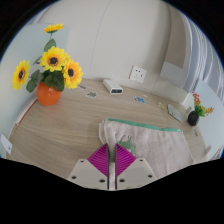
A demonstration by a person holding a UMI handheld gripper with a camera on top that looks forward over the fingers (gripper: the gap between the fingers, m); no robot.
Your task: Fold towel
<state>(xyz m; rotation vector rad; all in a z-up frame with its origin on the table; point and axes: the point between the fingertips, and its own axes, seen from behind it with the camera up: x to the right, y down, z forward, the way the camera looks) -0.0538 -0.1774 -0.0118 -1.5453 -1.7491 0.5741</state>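
My claw (116, 160) is pinching the near edge of the towel (143, 140) — it lies on the table (60, 130) right ahead, stretching away and to the right, toward the far edge.

The towel (148, 140) lies on the table (60, 130) just ahead of the fingers; behind it to the left stands a flower pot (48, 95).

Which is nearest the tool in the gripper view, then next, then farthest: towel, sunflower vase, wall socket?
1. Towel: between the tool's pink pads, which look closed on its edge.
2. Sunflower vase: beyond the towel, far left on the table.
3. Wall socket: farthest, on the wall behind the table.
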